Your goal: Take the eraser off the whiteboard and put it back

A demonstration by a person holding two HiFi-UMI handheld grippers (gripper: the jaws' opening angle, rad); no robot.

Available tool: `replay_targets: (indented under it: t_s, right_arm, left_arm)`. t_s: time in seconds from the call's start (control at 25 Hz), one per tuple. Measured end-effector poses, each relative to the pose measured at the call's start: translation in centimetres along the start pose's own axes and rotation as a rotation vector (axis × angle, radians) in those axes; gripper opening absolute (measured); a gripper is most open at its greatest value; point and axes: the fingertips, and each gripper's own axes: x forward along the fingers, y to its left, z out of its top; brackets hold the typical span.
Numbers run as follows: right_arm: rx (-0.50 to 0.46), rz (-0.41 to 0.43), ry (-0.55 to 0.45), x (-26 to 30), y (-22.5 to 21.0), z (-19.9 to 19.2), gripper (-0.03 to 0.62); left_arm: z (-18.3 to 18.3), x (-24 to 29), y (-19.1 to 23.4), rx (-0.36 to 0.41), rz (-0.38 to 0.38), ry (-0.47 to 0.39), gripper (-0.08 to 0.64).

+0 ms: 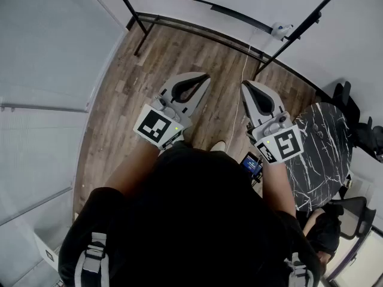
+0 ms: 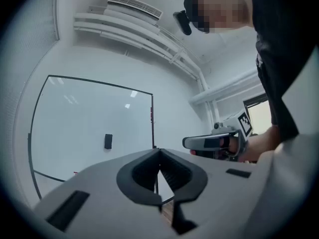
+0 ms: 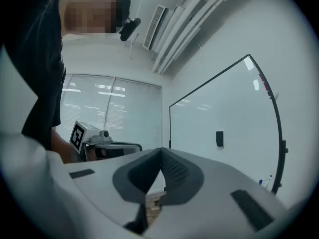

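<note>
A small black eraser (image 2: pixel 108 141) sticks on the whiteboard (image 2: pixel 75 118) some way ahead of me; the right gripper view shows the eraser (image 3: pixel 220 138) on the whiteboard (image 3: pixel 234 103) too. My left gripper (image 2: pixel 159 151) is shut with nothing in it, held level and well short of the board. My right gripper (image 3: pixel 161 150) is likewise shut and empty. In the head view the left gripper (image 1: pixel 202 78) and right gripper (image 1: pixel 246 85) point side by side toward the board's stand (image 1: pixel 197 2); the eraser is not visible there.
The whiteboard's black legs (image 1: pixel 135 18) stand on the wood floor (image 1: pixel 119 118). A black marble table (image 1: pixel 320 154) and office chairs (image 1: pixel 353 211) are at the right. Window blinds (image 3: pixel 109 113) line the left wall. Markers (image 3: pixel 263 181) rest low on the board.
</note>
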Motion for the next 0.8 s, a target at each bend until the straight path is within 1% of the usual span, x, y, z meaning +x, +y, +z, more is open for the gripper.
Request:
replay_targets:
  t_s: [0.12,0.28,0.52,0.68,0.8]
  right_arm:
    - [0.0,-0.001,0.004,0.1,0.2,-0.1,0.002]
    - [0.003,-0.012,0.008,0.5,0.1,-0.1,0.002]
    - [0.056,-0.049,-0.01,0.4,-0.7,-0.3,0.003]
    - [0.058,-0.057,-0.019,0.4,-0.8,0.1,0.003]
    - [0.043,-0.072,-0.028,0.6,-0.9,0.4,0.003]
  left_arm:
    - [-0.2,-0.2,-0.1,0.003,-0.011,0.01,0.005]
    - [-0.1,-0.3,0.2,0.003,-0.018,0.004,0.005]
    - [-0.4,-0.2,0.4,0.001,-0.028,0.028,0.005]
    - [0.2,-0.1,0.6,0.0,-0.027,0.003,0.005]
    - [0.3,-0.1,0.9,0.006,-0.032,0.003,0.005]
